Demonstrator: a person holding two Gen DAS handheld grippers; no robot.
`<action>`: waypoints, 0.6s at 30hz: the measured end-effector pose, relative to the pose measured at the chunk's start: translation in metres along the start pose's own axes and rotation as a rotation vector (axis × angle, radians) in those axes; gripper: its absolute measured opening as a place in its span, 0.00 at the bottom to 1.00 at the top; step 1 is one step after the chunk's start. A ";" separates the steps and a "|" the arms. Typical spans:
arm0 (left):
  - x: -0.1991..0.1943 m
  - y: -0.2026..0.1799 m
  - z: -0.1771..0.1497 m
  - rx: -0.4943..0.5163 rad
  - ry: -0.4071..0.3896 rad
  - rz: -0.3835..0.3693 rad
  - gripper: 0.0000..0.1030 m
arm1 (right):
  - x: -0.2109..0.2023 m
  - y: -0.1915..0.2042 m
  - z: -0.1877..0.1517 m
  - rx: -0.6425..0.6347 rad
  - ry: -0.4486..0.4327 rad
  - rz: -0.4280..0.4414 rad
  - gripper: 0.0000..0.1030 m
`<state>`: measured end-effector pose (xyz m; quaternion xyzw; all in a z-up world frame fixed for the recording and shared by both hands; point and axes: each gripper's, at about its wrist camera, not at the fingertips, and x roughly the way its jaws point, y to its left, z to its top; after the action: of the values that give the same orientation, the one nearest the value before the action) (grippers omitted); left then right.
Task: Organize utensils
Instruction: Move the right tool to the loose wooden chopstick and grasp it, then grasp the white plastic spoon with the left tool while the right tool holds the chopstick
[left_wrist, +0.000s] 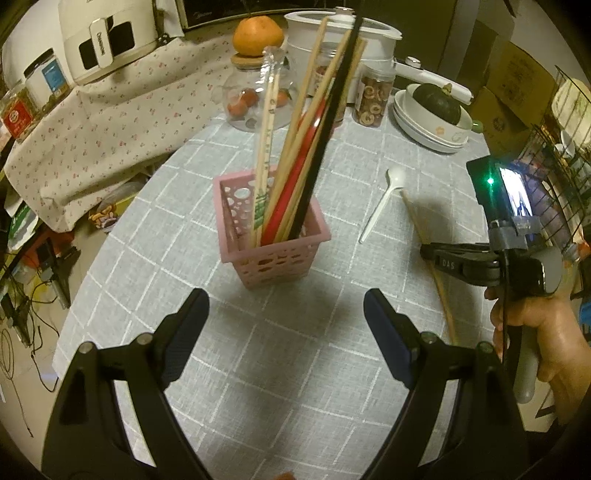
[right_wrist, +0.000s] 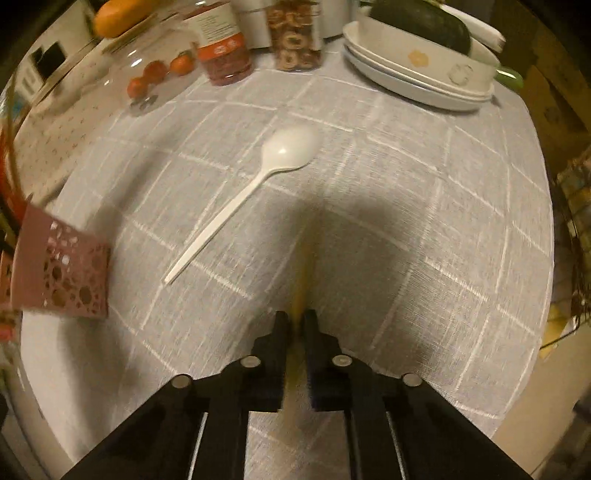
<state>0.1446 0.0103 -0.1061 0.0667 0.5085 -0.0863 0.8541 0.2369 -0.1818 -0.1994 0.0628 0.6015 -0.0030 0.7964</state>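
Note:
A pink perforated basket (left_wrist: 271, 236) stands mid-table and holds several chopsticks (left_wrist: 310, 147), upright and leaning. It shows at the left edge of the right wrist view (right_wrist: 61, 275). A white plastic spoon (left_wrist: 380, 201) lies on the cloth right of the basket; it also lies ahead of my right gripper (right_wrist: 243, 195). My left gripper (left_wrist: 286, 325) is open and empty, just in front of the basket. My right gripper (right_wrist: 296, 317) is shut on a wooden chopstick (left_wrist: 430, 251), which looks blurred between the fingers (right_wrist: 303, 273).
Grey checked tablecloth (left_wrist: 280, 369) covers the table. At the back stand glass jars (left_wrist: 255, 99), an orange (left_wrist: 258, 35), a white pot (left_wrist: 343, 40) and stacked white dishes (left_wrist: 432, 122) holding a dark squash (left_wrist: 437, 101). A wire rack (left_wrist: 561, 155) stands right.

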 end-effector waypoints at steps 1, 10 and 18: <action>-0.001 -0.002 0.000 0.009 -0.004 0.000 0.83 | -0.004 -0.001 0.000 -0.003 -0.007 0.017 0.07; -0.016 -0.034 0.001 0.110 -0.052 -0.017 0.83 | -0.051 -0.041 -0.011 0.014 -0.063 0.096 0.07; -0.007 -0.091 0.008 0.215 -0.049 -0.055 0.83 | -0.088 -0.073 -0.025 0.019 -0.112 0.141 0.07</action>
<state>0.1288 -0.0793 -0.0984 0.1417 0.4768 -0.1654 0.8516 0.1829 -0.2580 -0.1291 0.1122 0.5499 0.0436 0.8265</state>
